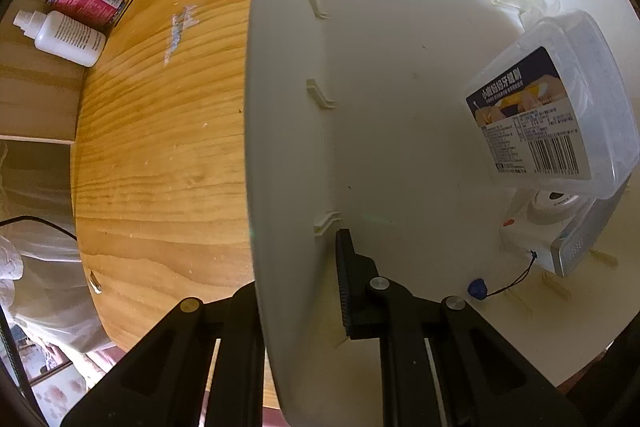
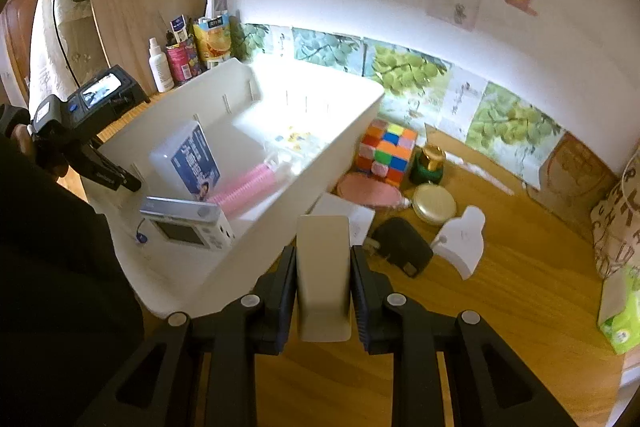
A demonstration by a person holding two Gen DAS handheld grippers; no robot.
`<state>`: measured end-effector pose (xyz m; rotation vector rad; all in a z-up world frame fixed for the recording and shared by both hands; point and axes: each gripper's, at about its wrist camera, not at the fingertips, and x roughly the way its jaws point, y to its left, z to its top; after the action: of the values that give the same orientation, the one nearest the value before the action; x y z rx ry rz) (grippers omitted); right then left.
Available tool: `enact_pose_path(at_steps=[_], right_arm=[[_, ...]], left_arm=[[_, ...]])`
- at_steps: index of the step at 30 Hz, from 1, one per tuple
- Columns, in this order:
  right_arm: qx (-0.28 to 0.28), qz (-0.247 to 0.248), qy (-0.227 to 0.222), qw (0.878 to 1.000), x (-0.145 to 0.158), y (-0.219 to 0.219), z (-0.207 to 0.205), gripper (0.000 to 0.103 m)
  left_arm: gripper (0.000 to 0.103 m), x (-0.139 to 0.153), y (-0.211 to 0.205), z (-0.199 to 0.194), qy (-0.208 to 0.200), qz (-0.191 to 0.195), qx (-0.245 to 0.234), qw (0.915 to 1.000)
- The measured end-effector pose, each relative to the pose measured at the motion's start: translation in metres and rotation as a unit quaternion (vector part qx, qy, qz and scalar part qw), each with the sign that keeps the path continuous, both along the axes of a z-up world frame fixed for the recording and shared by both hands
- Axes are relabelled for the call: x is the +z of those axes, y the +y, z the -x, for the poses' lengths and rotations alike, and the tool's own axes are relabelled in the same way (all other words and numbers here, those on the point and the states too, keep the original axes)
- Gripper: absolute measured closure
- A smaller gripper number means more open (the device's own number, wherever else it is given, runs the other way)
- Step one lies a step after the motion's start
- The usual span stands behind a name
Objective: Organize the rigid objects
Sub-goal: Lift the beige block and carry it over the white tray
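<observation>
Right tongs (image 2: 323, 281) squeeze a smooth white block (image 2: 322, 275) with round corners. Left tongs (image 1: 298, 291) pinch the white plastic bin's (image 1: 288, 131) wall at nine o'clock.

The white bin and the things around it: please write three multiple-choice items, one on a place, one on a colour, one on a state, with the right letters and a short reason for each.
1. Where does the colourful puzzle cube lie?
A. inside the white bin
B. on the wooden table, outside the bin
C. between the right gripper's fingers

2. What colour is the ribbed roller lying in the white bin?
A. pink
B. green
C. black

3. What is the state of the right gripper?
A. open and empty
B. shut on a white block
C. shut on the bin's wall

Answers:
1 B, the cube stands on the wooden table beside the bin's outer wall.
2 A, the roller is pink against the white floor.
3 B, both pads press the sides of the white block.
</observation>
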<state>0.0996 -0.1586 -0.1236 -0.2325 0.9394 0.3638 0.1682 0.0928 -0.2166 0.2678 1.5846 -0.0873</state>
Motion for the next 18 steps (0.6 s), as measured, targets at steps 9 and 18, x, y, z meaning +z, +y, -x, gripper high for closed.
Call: enact_pose_path(at_steps=[9,18], right_arm=[[0.038,0.009,-0.004,0.999,0.009,0.036,-0.007,0.077],[0.077,0.007,-0.009,0.997,0.014,0.069,-0.012,0.077]], left_arm=[[0.089,0.002,-0.002,0.001,-0.002,0.007,-0.009,0.9999],[0.089,0.006,0.002,0.003,-0.003,0.02,-0.016,0.9997]])
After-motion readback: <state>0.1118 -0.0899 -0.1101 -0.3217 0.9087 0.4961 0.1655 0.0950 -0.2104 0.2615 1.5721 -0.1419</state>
